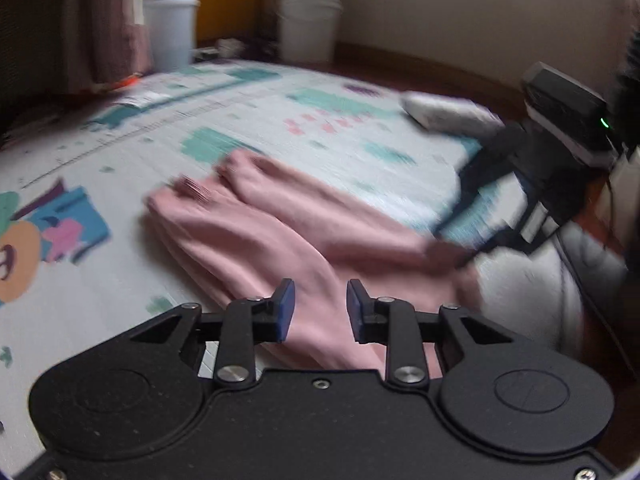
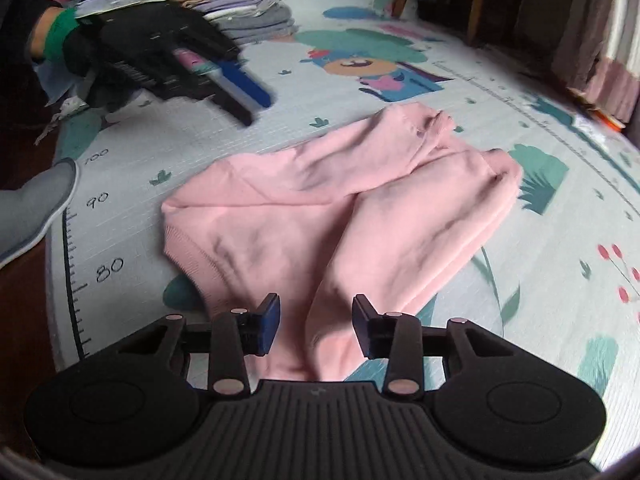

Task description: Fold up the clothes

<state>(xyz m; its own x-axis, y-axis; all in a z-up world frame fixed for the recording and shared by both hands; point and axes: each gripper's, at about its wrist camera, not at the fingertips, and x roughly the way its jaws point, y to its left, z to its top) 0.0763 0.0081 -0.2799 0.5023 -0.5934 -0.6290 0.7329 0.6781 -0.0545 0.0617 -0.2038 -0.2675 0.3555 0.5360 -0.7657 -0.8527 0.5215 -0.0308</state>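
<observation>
Pink garment lies flat on the patterned play mat, its two narrow ends side by side at the far end as I see them from my right wrist view, its wide ribbed edge toward the ruler markings printed along the mat's border. My right gripper sits over the near end of the cloth; its fingers stand apart with pink fabric showing in the gap, and I see no pad pressing on it, so nothing is held. My left gripper is likewise over the near part of the garment in its own view (that frame is badly smeared), fingers moderately apart, cloth visible below and between them but not pinched. From the right wrist view the left gripper appears above the mat to the upper left, clear of the garment, carried by a hand in a dark glove with a green cuff. Beyond it, a stack of folded clothes in cream, lilac and grey rests on the mat's far edge. A grey shoe pokes in from the left border. In the left view, two white buckets stand past the mat.
</observation>
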